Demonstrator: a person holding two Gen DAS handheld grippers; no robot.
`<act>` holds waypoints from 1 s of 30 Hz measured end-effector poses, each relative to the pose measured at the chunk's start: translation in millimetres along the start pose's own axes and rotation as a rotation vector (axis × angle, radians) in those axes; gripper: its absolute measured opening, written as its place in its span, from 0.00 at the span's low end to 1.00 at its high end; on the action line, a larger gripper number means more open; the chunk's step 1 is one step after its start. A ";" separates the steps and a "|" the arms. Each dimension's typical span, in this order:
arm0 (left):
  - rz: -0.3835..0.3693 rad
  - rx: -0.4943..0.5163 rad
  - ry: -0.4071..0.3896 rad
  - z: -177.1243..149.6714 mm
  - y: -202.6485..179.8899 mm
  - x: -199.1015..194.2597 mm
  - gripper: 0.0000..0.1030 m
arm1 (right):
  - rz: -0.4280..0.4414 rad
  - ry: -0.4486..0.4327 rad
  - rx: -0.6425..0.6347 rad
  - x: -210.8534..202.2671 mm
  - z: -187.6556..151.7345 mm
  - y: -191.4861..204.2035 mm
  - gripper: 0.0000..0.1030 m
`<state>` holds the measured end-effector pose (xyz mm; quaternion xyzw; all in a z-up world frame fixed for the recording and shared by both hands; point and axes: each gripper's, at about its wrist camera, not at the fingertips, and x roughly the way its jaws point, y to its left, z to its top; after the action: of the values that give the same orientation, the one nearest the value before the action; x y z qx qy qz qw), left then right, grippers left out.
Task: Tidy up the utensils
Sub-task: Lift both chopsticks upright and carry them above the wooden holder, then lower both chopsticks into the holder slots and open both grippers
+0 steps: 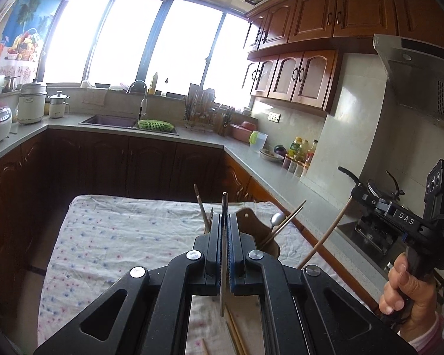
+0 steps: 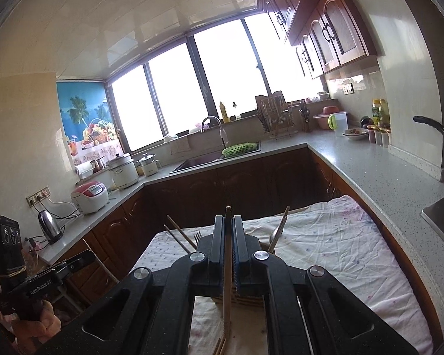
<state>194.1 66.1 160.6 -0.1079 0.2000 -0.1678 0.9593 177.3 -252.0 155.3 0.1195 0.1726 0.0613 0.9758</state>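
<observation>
Right gripper (image 2: 228, 222) clamped shut on 1 wooden chopstick (image 2: 227, 281), stick upright between the pads, its tip poking above the jaws. Behind the jaws, on the flowered cloth (image 2: 325, 254), more chopsticks (image 2: 179, 233), a fork (image 2: 197, 238) and a spoon (image 2: 274, 235), their holder hidden. At far left, a hand (image 2: 34, 325) gripping the other gripper's handle.

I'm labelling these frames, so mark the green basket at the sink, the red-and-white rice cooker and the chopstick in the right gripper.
green basket (image 1: 155, 124), left wrist view, woven rim.
rice cooker (image 2: 89, 196), right wrist view, front body.
chopstick (image 2: 228, 266), right wrist view, mid shaft.
</observation>
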 end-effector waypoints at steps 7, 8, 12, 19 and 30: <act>-0.011 0.008 -0.080 30.5 -4.9 31.0 0.01 | -0.036 -0.083 -0.021 17.9 34.9 0.0 0.04; -0.008 0.007 -0.087 32.4 -5.1 38.6 0.01 | -0.042 -0.091 -0.022 22.0 38.9 -1.0 0.04; 0.007 -0.006 -0.090 28.3 -2.4 78.0 0.01 | -0.071 -0.111 -0.025 41.3 45.4 -7.4 0.04; 0.049 -0.047 -0.043 0.1 4.4 143.6 0.01 | -0.091 -0.095 -0.011 70.2 23.5 -21.5 0.04; 0.074 -0.045 0.057 -24.9 16.8 186.8 0.01 | -0.109 0.025 0.005 104.8 -26.1 -37.2 0.04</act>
<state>349.7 9.9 68.8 -0.1172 0.2349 -0.1307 0.9560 268.8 -265.5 88.3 0.1114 0.1912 0.0090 0.9752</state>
